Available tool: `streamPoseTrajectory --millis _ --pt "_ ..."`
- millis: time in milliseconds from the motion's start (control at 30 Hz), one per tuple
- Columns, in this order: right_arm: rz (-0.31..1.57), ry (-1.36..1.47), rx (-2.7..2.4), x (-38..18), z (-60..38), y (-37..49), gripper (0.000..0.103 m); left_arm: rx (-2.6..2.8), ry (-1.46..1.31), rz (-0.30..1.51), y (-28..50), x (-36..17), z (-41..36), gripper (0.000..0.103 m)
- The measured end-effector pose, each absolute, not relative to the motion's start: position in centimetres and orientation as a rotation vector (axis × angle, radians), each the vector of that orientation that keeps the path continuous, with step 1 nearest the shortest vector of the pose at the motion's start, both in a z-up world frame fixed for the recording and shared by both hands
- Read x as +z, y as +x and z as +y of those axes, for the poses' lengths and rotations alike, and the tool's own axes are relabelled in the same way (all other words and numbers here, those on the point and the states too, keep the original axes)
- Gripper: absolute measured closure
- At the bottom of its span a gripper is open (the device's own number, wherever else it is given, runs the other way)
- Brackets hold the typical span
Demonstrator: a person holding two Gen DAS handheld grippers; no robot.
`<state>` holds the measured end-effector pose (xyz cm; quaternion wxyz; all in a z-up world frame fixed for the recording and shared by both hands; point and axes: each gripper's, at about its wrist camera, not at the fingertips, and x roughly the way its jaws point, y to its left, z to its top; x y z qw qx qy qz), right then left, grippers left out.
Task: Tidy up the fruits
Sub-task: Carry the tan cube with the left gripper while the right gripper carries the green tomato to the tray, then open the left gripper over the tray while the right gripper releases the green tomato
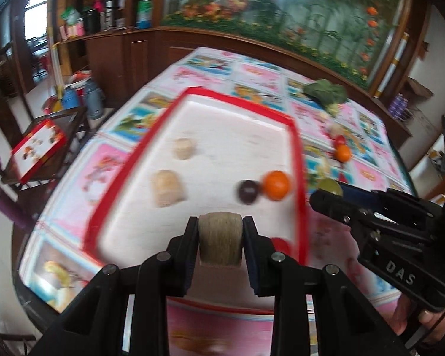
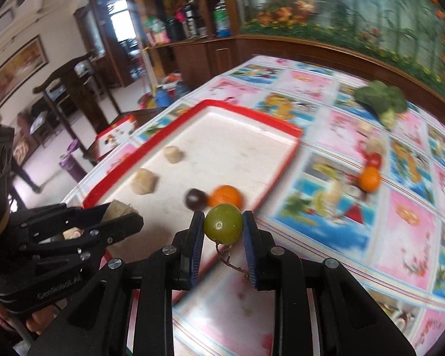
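Note:
My left gripper (image 1: 221, 222) is shut on a tan fuzzy kiwi-like fruit (image 1: 220, 241), held over the near end of the red-rimmed white tray (image 1: 296, 151). My right gripper (image 2: 223, 216) is shut on a green grape (image 2: 223, 227) with a bit of stem, just above the tray's near right rim (image 2: 270, 190). In the tray lie two tan fruits (image 1: 166, 188) (image 1: 184, 148), a dark grape (image 1: 247, 191) and an orange (image 1: 276, 184). The right gripper shows in the left wrist view (image 1: 326, 198), the left gripper in the right wrist view (image 2: 124, 216).
On the patterned tablecloth (image 2: 400, 216) right of the tray lie another orange (image 2: 368, 179), a small red fruit (image 2: 375, 160) and broccoli (image 2: 381, 98). A wooden cabinet runs behind the table. A chair with a box (image 1: 38, 149) stands to the left.

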<state>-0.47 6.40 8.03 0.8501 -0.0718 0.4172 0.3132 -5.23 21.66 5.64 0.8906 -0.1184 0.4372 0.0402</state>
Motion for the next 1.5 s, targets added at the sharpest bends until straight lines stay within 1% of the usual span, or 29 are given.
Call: streamPoseTrajectory --millis 300,800,933,1000,1067,1133,1167,1233,1433,1500 --pt "0.946 -0.237 0.75 4.9 12.4 -0.9 0.078 0.176 -0.311 0.953 -4.7 3.1 26.0 0.072" --pt "1.002 -0.3 0.758 2.4 14.7 0.2 0.078 0.207 -0.308 0.99 -4.0 1.3 27.0 0.072" --pt "1.007 -0.307 0.746 2.3 14.6 0.2 0.072 0.217 -0.302 1.0 -3.9 1.3 26.8 0.071" --pt "1.006 -0.3 0.743 2.4 14.4 0.2 0.071 0.219 -0.307 1.005 -4.0 1.4 26.7 0.07" --pt "1.002 -0.298 0.737 2.7 14.1 0.1 0.071 0.225 -0.307 1.008 -4.0 1.6 26.6 0.066" --pt "0.993 -0.296 0.737 3.1 13.7 -0.2 0.071 0.235 -0.309 1.004 -4.2 1.8 26.4 0.055" --pt "0.988 -0.297 0.736 3.3 13.5 -0.3 0.07 0.243 -0.307 0.998 -4.3 2.0 26.3 0.052" --pt "0.98 -0.297 0.736 3.6 13.2 -0.6 0.07 0.251 -0.304 0.989 -4.5 2.3 26.0 0.04" --pt "0.96 -0.269 0.725 4.9 10.9 -1.5 0.069 0.262 -0.269 0.954 -5.1 4.0 24.2 0.028" --pt "0.957 -0.26 0.722 5.3 10.0 -1.8 0.069 0.25 -0.256 0.938 -5.1 4.7 23.3 0.027"
